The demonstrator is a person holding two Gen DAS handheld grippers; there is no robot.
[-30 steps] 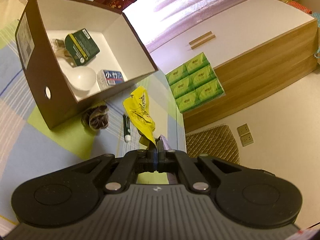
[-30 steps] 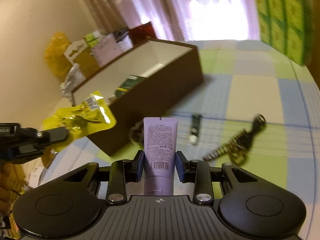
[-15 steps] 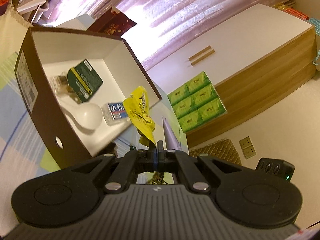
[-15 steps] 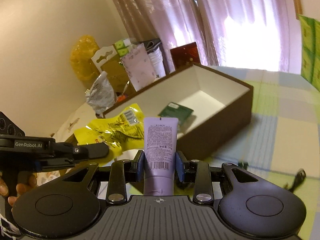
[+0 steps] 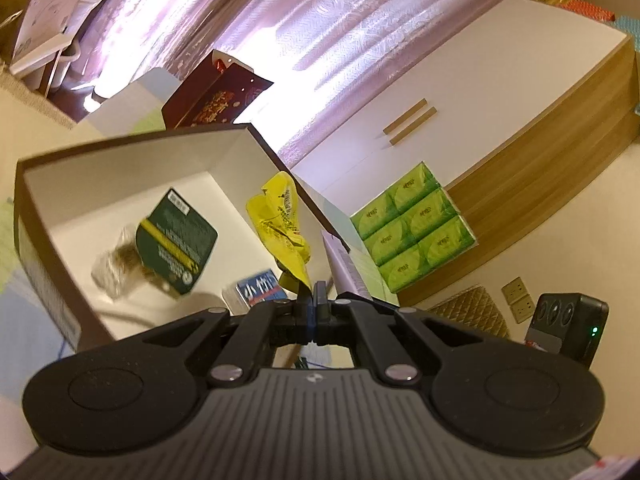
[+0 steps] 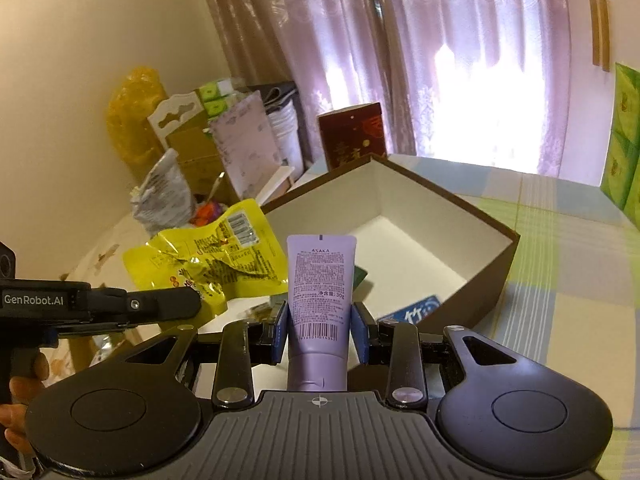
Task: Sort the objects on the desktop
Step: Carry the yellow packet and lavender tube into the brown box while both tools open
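Your left gripper (image 5: 311, 304) pinches a crinkled yellow foil snack packet (image 5: 280, 224) by 1 corner above the brown, white-lined cardboard box (image 6: 496, 264). Your right gripper (image 6: 320, 326) clamps a lilac plastic tube (image 6: 320, 280) beside it. Releasing both together risks the packet catching the tube.

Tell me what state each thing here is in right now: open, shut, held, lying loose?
Left gripper: shut on the yellow snack packet, above the box.
Right gripper: shut on the purple tube, cap end toward the camera.
Brown box: open, no lid on it.
Green packet: lying flat in the box.
Blue tissue pack: lying in the box.
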